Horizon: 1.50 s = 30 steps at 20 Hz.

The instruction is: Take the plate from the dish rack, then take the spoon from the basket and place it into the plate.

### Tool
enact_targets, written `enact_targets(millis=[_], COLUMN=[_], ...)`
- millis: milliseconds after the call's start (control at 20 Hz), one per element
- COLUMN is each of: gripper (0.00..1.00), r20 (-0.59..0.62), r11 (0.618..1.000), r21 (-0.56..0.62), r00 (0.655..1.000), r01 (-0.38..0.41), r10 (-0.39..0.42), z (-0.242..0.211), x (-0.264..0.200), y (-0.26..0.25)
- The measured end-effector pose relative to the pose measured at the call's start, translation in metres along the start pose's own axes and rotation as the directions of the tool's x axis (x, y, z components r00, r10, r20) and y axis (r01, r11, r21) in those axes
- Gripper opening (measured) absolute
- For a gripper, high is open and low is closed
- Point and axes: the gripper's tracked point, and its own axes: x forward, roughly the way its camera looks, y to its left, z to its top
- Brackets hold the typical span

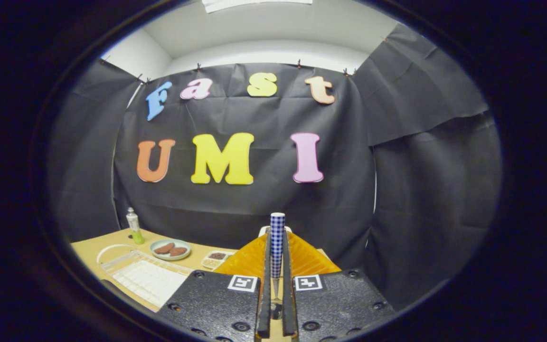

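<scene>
- The gripper (277, 280) is seen nearest the camera, its two fingers (265, 285) drawn close together with only a narrow gap between them.
- A spoon (277, 244) is clamped in that gap: a handle with a blue-and-white check pattern stands upright above the fingertips, and a thin metal stem runs down between the fingers. Both fingers are judged to press on it.
- The bowl end of the spoon is hidden low between the fingers and cannot be made out.
- An orange ribbed object (302, 259), possibly the basket, is seen directly behind the fingers, spreading to either side of the handle. Its identity cannot be confirmed from this angle.
- A small pale item (263, 231) is partly visible just beyond the orange object, mostly covered by the handle.
- A white dish rack (147, 275) is noted on the wooden table (93, 247), beside the near finger block on one side.
- Beyond the rack, a pale green plate (170, 250) is set flat on the table, with two brown pieces resting in it.
- A small bottle (134, 226) with a green base stands upright behind the plate, near the cloth wall.
- A small tray (216, 258) of dark and pale contents lies between the plate and the orange object.
</scene>
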Motion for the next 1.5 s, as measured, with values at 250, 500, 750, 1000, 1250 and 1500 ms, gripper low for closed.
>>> enact_targets(millis=[250, 500, 750, 1000, 1250, 1500], gripper=[0.15, 0.15, 0.15, 0.15, 0.16, 0.18], r20=[0.03, 0.066, 0.037, -0.007, -0.091, -0.095], r11=[0.998, 0.992, 0.982, 0.978, 0.985, 0.988], r21=[0.024, 0.01, -0.011, 0.034, 0.066, 0.092], r00=[0.997, 0.99, 0.981, 0.978, 0.982, 0.987], r01=[-0.065, -0.125, -0.188, -0.206, -0.161, -0.123], r10=[0.064, 0.124, 0.189, 0.206, 0.166, 0.132], z=[0.013, -0.025, -0.099, -0.164, -0.214, -0.223], x=[-0.078, -0.132, -0.153, -0.156, -0.15, -0.148], y=[0.065, 0.136, 0.2, 0.232, 0.225, 0.208])
